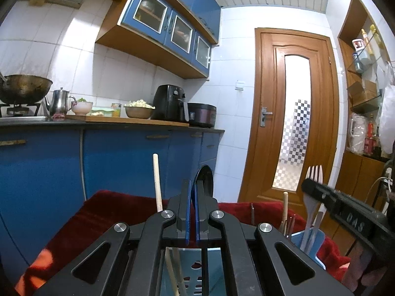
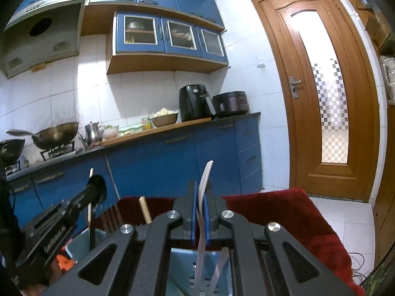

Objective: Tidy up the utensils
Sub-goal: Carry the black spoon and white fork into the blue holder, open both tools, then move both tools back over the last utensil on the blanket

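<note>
In the left wrist view my left gripper [image 1: 193,187] is shut on a black spoon [image 1: 205,178], whose bowl sticks up past the blue pads. Beneath it stands a light blue utensil holder [image 1: 195,271] with wooden chopsticks [image 1: 157,182]. On the right, my right gripper [image 1: 309,185] grips a pale grey fork [image 1: 314,174], tines up, over a second blue holder [image 1: 318,236]. In the right wrist view my right gripper [image 2: 200,190] is shut on that fork [image 2: 206,177], seen edge-on, its handle reaching down into a blue holder [image 2: 217,259]. The left gripper [image 2: 95,187] shows at left.
A dark red cloth [image 2: 284,209] covers the table under the holders. Behind it run blue cabinets and a counter with a wok [image 1: 23,88], a steel kettle [image 1: 59,101], bowls, a black air fryer [image 1: 170,103] and a rice cooker. A wooden door [image 1: 296,113] stands at right.
</note>
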The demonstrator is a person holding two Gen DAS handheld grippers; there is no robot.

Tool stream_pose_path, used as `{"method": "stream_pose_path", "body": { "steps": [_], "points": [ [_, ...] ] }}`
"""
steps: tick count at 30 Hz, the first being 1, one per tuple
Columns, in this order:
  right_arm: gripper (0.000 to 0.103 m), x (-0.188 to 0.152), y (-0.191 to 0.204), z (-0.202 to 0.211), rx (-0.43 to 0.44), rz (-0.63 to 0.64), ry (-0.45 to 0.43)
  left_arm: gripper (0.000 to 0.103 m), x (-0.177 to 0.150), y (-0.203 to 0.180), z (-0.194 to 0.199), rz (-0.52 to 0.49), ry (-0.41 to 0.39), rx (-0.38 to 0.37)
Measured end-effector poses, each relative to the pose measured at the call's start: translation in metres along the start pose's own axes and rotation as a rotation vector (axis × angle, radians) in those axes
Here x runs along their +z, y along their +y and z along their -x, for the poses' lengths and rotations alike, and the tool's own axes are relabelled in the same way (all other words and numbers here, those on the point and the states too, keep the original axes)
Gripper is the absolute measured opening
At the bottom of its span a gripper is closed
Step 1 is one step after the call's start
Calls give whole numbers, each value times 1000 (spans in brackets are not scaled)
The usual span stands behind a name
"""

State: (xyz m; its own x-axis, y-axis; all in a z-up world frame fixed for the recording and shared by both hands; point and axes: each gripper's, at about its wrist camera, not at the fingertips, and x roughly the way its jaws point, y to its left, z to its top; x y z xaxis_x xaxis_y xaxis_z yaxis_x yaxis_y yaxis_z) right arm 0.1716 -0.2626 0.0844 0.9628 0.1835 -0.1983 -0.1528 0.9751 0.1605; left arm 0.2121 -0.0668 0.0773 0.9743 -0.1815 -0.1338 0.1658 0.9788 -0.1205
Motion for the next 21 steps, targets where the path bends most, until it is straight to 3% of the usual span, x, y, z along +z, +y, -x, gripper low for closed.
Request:
{"method": "stream_pose_path", "body": {
  "steps": [2, 3, 6, 21],
  "points": [
    [12, -1, 0, 3, 1, -7, 6, 8, 0, -1, 1, 2, 5, -4],
    [20, 0, 0, 6, 4, -17, 7, 15, 1, -1, 1, 4, 10, -6],
    [28, 2, -3, 14, 18, -49, 5, 31, 3, 0, 2, 12, 29, -9],
    [32, 7, 1, 58, 20, -107, 29, 31, 11, 3, 42, 43, 99, -28]
  ]
}}
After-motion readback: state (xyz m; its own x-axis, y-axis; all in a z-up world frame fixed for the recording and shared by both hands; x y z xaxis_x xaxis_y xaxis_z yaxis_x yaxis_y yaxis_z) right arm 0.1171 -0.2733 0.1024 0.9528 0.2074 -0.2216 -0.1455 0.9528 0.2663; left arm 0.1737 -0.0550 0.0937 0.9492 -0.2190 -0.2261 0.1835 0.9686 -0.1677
